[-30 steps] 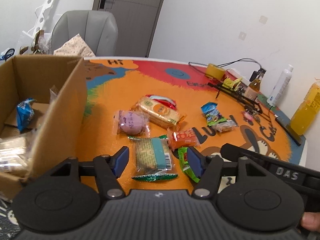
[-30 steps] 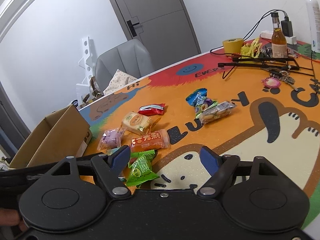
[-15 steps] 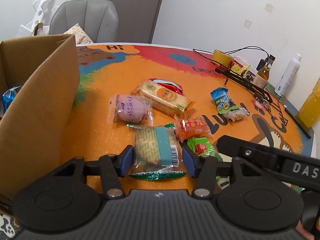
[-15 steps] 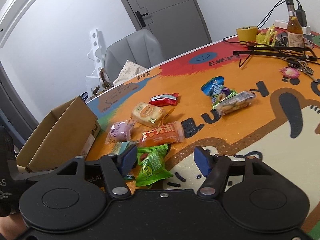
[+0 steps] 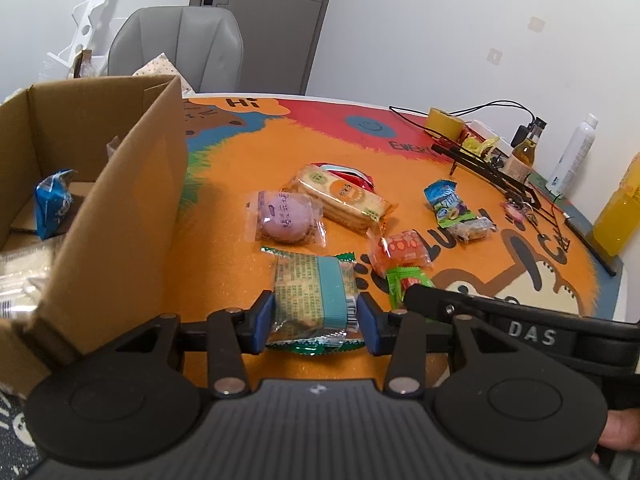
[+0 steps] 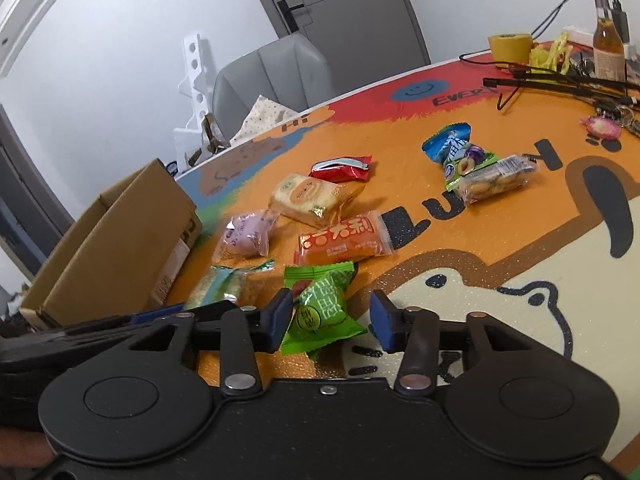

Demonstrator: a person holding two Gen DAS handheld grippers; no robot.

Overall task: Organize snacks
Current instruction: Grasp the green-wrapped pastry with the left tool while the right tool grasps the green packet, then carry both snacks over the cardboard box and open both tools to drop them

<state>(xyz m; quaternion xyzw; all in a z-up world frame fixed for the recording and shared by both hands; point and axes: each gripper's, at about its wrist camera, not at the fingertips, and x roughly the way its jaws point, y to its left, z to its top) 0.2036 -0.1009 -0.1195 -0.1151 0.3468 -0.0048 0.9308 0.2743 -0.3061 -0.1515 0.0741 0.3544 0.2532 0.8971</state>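
Snack packets lie on the orange table (image 5: pixel 224 248). My left gripper (image 5: pixel 316 322) is closing, and its blue pads press both sides of a teal-banded cracker packet (image 5: pixel 316 292) that rests on the table. My right gripper (image 6: pixel 332 322) is closing around a green candy packet (image 6: pixel 320 312); the left pad touches it and a gap shows at the right pad. Beyond lie a purple pastry (image 5: pixel 286 218), a yellow cracker pack (image 5: pixel 340 196), a red packet (image 6: pixel 342 168), an orange packet (image 6: pixel 340 240) and a blue packet (image 6: pixel 456 148). An open cardboard box (image 5: pixel 120 184) stands at the left with a blue packet (image 5: pixel 52 208) inside.
A yellow tape roll (image 5: pixel 444 122), a brown bottle (image 5: pixel 522 156), a white spray bottle (image 5: pixel 572 156), an orange juice bottle (image 5: pixel 620 216), a black folding stand (image 5: pixel 492 172) and cables crowd the table's far right. A grey chair (image 5: pixel 180 48) stands behind the table.
Both pairs of jaws have narrowed. The left pads came in onto the cracker packet. The right gripper moved forward and down until the green packet lay between its fingers.
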